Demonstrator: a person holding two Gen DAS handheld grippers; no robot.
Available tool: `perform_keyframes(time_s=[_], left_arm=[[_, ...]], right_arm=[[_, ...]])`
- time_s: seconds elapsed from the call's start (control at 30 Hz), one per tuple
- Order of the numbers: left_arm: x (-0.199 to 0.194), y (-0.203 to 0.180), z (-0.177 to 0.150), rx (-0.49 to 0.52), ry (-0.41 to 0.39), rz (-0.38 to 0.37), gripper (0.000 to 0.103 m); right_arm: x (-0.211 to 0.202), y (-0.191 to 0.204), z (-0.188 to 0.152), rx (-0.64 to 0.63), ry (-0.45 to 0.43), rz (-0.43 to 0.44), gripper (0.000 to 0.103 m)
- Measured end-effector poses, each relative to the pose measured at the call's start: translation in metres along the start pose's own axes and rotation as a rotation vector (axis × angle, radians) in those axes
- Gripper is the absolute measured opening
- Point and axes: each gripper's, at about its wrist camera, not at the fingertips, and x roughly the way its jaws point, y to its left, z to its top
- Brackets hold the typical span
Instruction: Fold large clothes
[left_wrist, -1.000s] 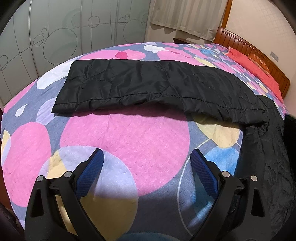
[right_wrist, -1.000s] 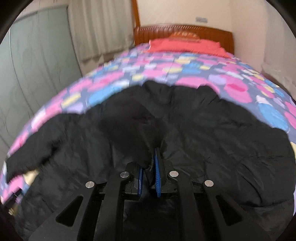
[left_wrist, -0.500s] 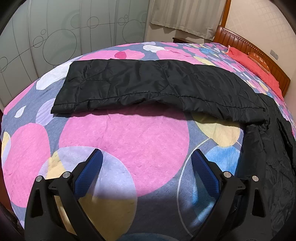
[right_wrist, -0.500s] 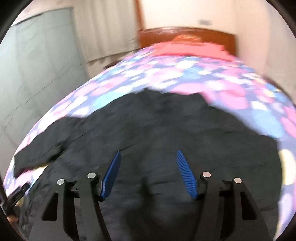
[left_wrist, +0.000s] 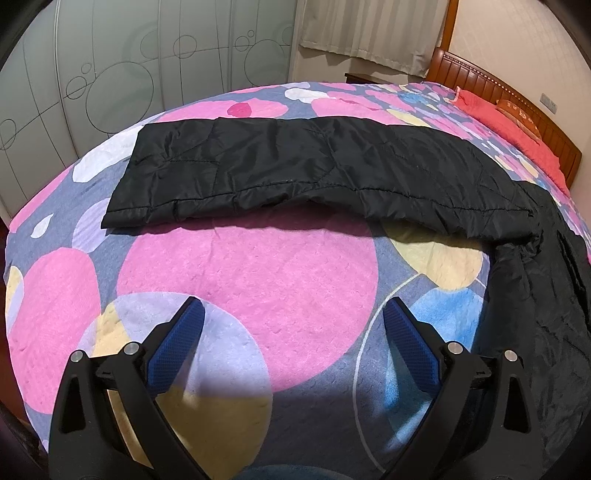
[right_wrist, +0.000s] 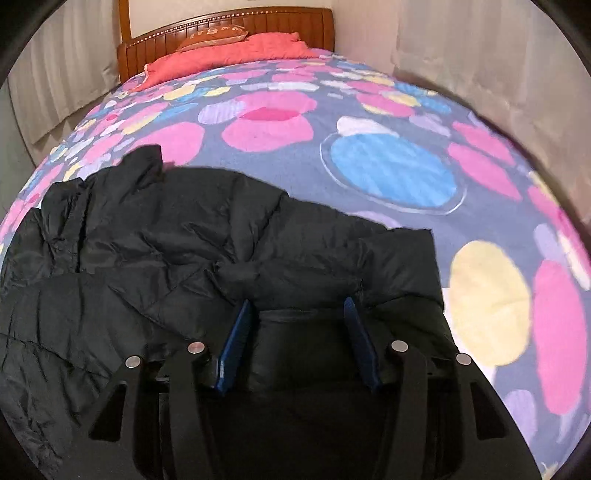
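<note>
A black puffy jacket lies on the bed. In the left wrist view one sleeve (left_wrist: 314, 173) stretches flat across the blanket, and the body (left_wrist: 535, 295) is bunched at the right edge. My left gripper (left_wrist: 291, 332) hangs open over bare blanket in front of the sleeve, holding nothing. In the right wrist view the jacket (right_wrist: 166, 240) is crumpled at the left and centre. My right gripper (right_wrist: 297, 314) sits at the jacket's near right part. Its jaws are closing, with a puffy fold (right_wrist: 303, 332) between the blue pads (right_wrist: 236, 332).
The bed carries a blanket with pink, blue and yellow circles (right_wrist: 391, 170). A red pillow (right_wrist: 236, 51) and a wooden headboard (right_wrist: 229, 26) are at the far end. Frosted wardrobe doors (left_wrist: 122, 74) and curtains (left_wrist: 369, 33) stand beyond the bed.
The right gripper let go of the pinched fabric, opened wide and swung right across the jacket; its jaws now stand narrower, around a fold. The left gripper and the sleeve have not moved.
</note>
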Motion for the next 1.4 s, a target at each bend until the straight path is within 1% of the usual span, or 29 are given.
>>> perform_keyframes(time_s=[0.07,0.13,0.2,0.23,0.27,0.3,0.33,0.37,0.43,0.5,0.53,0.6,0.63,0.7,0.73,0.77,0.8,0.83,0.87,0.93,1.07,1.13,1.23,1.27,1.3,1.33,1.4], left_arm=[[0.0,0.0,0.0,0.001,0.0,0.001,0.097],[0.001,0.0,0.0,0.003,0.0,0.002,0.097],[0.001,-0.001,0.0,0.004,0.0,0.003,0.098],[0.001,-0.001,0.0,0.004,0.0,0.003,0.098],[0.002,-0.001,0.0,0.004,0.0,0.003,0.098],[0.002,0.0,0.0,0.004,0.0,0.002,0.098],[0.002,-0.001,0.0,0.003,0.0,0.002,0.098],[0.001,-0.001,0.0,0.004,0.0,0.002,0.098],[0.001,0.0,0.0,0.001,-0.001,-0.001,0.098],[0.002,0.0,0.0,0.002,-0.001,-0.001,0.098],[0.001,0.0,0.0,0.002,-0.001,0.0,0.098],[0.001,0.0,0.0,0.001,-0.001,-0.002,0.098],[0.002,0.0,0.0,0.002,-0.001,-0.001,0.098],[0.002,0.0,0.0,0.003,0.0,0.0,0.098],[0.002,0.0,0.0,0.003,0.0,0.0,0.098],[0.002,0.001,0.0,0.004,0.0,0.0,0.098],[0.002,0.001,0.0,0.003,0.0,0.0,0.098],[0.002,0.001,0.0,0.004,0.001,0.0,0.098],[0.002,0.001,0.0,0.006,0.003,-0.001,0.099],[0.003,0.0,0.0,0.012,0.008,0.0,0.1],[-0.001,0.003,0.001,-0.003,0.007,-0.02,0.1],[-0.008,0.011,0.003,-0.046,-0.008,-0.067,0.1],[-0.017,0.036,0.004,-0.178,-0.035,-0.168,0.1],[-0.019,0.047,0.004,-0.229,-0.048,-0.214,0.1],[-0.02,0.056,0.005,-0.273,-0.06,-0.241,0.1],[-0.02,0.061,0.006,-0.297,-0.066,-0.244,0.1],[-0.016,0.072,0.015,-0.334,-0.071,-0.222,0.1]], right_arm=[[-0.018,0.012,-0.005,0.002,-0.029,0.05,0.053],[-0.036,0.033,-0.015,-0.026,-0.067,0.105,0.053],[-0.044,0.055,-0.029,-0.073,-0.062,0.161,0.053],[-0.039,0.07,-0.037,-0.11,-0.032,0.182,0.053],[-0.026,0.082,-0.043,-0.154,0.001,0.162,0.053],[-0.016,0.091,-0.049,-0.197,0.011,0.124,0.054],[-0.014,0.094,-0.05,-0.212,-0.008,0.109,0.054],[-0.017,0.093,-0.048,-0.207,-0.005,0.112,0.054],[-0.029,0.082,-0.041,-0.164,0.009,0.15,0.054],[-0.045,0.067,-0.042,-0.133,-0.019,0.162,0.054],[-0.057,0.054,-0.043,-0.118,-0.05,0.146,0.054],[-0.068,0.034,-0.046,-0.09,-0.083,0.112,0.054],[-0.071,0.02,-0.048,-0.071,-0.097,0.077,0.054],[-0.065,0.002,-0.051,-0.051,-0.095,0.028,0.054],[-0.057,-0.006,-0.053,-0.04,-0.078,0.022,0.054],[-0.048,-0.013,-0.055,-0.026,-0.053,0.037,0.054],[-0.04,-0.014,-0.058,-0.027,-0.043,0.045,0.055],[-0.032,-0.013,-0.061,-0.049,-0.048,0.053,0.061],[-0.028,-0.009,-0.062,-0.066,-0.053,0.049,0.064],[-0.025,-0.002,-0.061,-0.093,-0.067,0.015,0.065],[-0.026,-0.005,-0.064,-0.09,-0.087,0.035,0.065],[-0.028,-0.004,-0.065,-0.087,-0.092,0.039,0.065],[-0.032,-0.004,-0.07,-0.087,-0.098,0.037,0.065],[-0.031,-0.004,-0.07,-0.086,-0.097,0.039,0.065],[-0.031,-0.004,-0.07,-0.086,-0.097,0.041,0.065],[-0.031,-0.004,-0.07,-0.085,-0.097,0.041,0.065],[-0.034,-0.003,-0.073,-0.086,-0.1,0.04,0.065]])
